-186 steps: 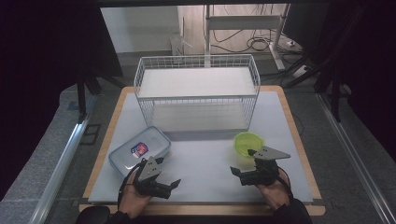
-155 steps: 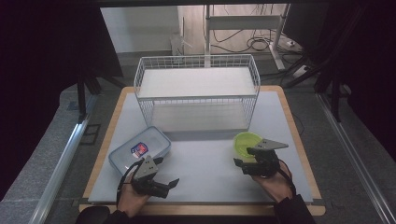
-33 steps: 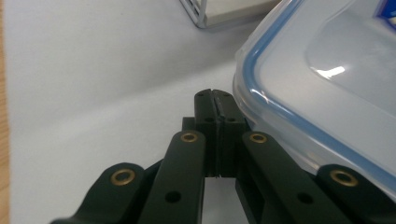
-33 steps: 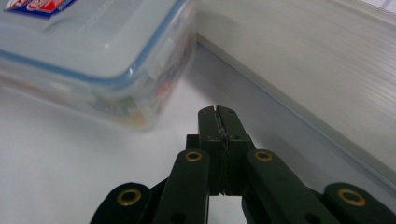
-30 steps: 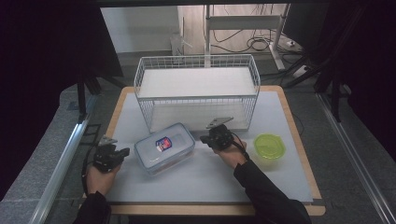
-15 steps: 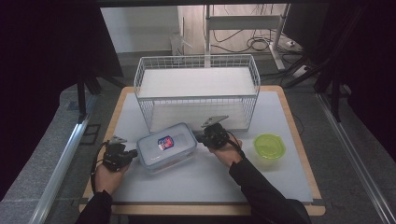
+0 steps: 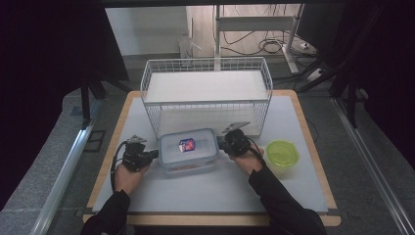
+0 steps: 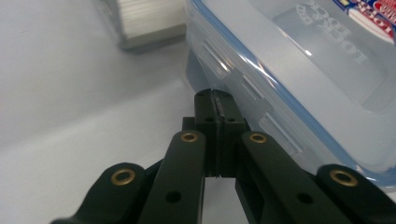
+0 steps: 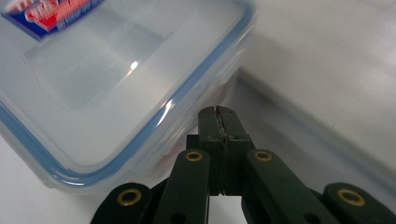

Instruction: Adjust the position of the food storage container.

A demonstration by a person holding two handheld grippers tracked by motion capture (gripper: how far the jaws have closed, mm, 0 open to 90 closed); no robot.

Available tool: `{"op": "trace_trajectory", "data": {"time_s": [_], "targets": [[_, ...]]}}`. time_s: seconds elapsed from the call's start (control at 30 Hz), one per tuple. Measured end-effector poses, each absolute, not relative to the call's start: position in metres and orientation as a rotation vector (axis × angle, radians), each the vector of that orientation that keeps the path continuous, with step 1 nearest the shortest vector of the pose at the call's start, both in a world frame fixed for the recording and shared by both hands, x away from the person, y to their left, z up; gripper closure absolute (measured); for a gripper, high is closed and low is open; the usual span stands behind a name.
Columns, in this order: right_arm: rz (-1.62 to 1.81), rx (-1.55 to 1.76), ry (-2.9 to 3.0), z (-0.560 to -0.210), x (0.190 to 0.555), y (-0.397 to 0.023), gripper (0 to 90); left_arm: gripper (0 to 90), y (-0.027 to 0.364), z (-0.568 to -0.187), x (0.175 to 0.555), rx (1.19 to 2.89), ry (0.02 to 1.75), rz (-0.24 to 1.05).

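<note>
the lidded container (image 7: 188, 150) sits just in front of the wire basket (image 7: 205, 96), not yet inside; left hand-held gripper (image 7: 155, 154) and right hand-held gripper (image 7: 220, 145), both pressed together, flank the container's ends.

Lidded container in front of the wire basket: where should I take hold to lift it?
Judging by its shape, the lidded container seems too wide for one tool. Press its two short ends, left tool from the left, right tool from the right, under the protruding lid rim.

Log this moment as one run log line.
left gripper: shut, at container left side | right gripper: shut, at its right side | green bowl: apart, right | wire basket: behind
</note>
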State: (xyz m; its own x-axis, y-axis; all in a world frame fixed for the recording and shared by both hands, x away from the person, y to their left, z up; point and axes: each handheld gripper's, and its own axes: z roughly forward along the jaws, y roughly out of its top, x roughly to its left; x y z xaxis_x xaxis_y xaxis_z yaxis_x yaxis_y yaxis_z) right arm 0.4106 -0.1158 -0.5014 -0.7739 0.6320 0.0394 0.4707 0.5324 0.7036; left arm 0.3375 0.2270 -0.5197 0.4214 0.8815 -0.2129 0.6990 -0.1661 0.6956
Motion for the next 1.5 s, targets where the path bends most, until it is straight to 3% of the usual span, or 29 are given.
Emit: {"op": "trace_trajectory", "data": {"time_s": [1.23,1.37,1.5], "targets": [[0.975,1.043,2.518,-0.493,0.333,-0.184,89.9,90.0,0.171,-0.515,0.286,2.064,1.119,0.201],[1.026,1.024,2.485,-0.487,0.326,-0.196,82.2,79.9,0.180,-0.510,0.275,2.084,1.106,0.324],[1.072,1.004,2.472,-0.483,0.318,-0.206,72.9,55.4,0.191,-0.510,0.269,2.077,1.087,0.381]]}}
